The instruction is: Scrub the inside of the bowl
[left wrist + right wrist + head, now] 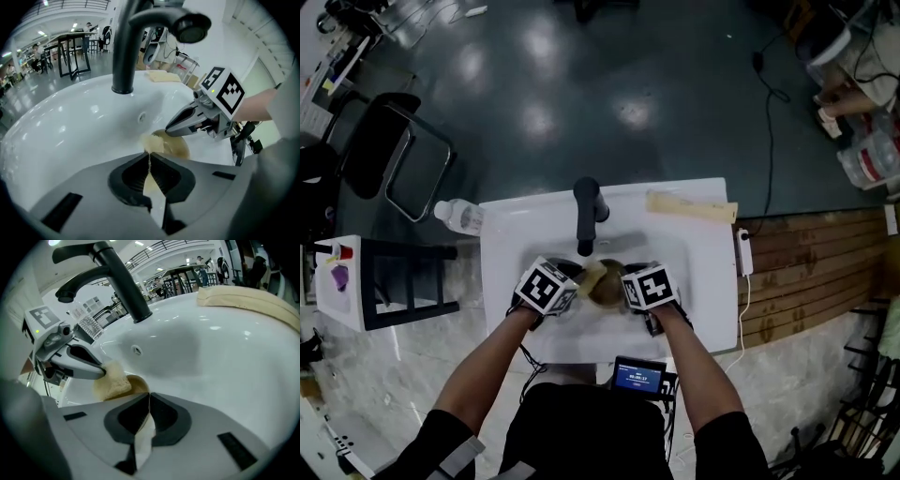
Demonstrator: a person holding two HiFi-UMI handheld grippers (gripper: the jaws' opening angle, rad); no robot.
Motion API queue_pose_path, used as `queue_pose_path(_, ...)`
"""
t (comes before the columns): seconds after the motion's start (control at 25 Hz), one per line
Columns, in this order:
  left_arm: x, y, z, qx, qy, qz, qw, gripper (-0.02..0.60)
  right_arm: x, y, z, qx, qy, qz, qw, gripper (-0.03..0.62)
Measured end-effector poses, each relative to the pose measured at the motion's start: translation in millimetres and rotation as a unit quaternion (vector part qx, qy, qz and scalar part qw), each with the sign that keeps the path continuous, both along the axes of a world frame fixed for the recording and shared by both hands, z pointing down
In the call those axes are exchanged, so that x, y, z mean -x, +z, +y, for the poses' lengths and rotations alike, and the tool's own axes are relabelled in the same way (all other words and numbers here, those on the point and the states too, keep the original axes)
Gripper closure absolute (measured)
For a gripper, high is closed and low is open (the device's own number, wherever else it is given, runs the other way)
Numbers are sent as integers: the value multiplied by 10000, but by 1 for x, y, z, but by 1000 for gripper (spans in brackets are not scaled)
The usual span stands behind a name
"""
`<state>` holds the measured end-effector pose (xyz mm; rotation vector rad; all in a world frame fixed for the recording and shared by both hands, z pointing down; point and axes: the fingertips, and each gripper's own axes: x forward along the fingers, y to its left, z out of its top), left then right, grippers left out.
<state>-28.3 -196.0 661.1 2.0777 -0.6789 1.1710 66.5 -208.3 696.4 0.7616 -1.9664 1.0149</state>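
A tan bowl is down in a white sink, below a black tap. The right gripper has its jaws clamped on the bowl's rim. The left gripper has its jaws clenched on a pale sponge, pressed at the bowl's mouth. Scrubbing looks under way (I cannot tell how clean the inside is).
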Motion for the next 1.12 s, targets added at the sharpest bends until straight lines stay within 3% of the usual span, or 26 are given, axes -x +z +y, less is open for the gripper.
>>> queue_pose_path(0.2,19,-18,4,-48,-747,483,9960,568,3,-9,-14,-221,226,-228,9992,574)
queue_pose_path(0.28,26,-25,6,-85,-1000,684,9926,569,2,-14,-17,-243,260,-317,9989,531)
queue_pose_path(0.4,32,-38,10,-154,-1361,1048,9850,569,-3,-26,-20,-317,323,-446,9980,516)
queue_pose_path(0.72,39,-82,20,-863,-2044,2061,9530,568,-20,-82,-14,-698,230,-979,9925,508)
queue_pose_path(0.88,38,-111,32,-1216,-2241,2562,9324,569,-27,-113,-5,-996,92,-1216,9875,510)
queue_pose_path(1.04,38,-140,53,-1535,-2342,2992,9122,568,-30,-140,11,-1397,21,-1324,9813,581)
queue_pose_path(1.12,40,-152,65,-1689,-2334,3133,9049,568,-29,-155,21,-1600,-32,-1339,9780,585)
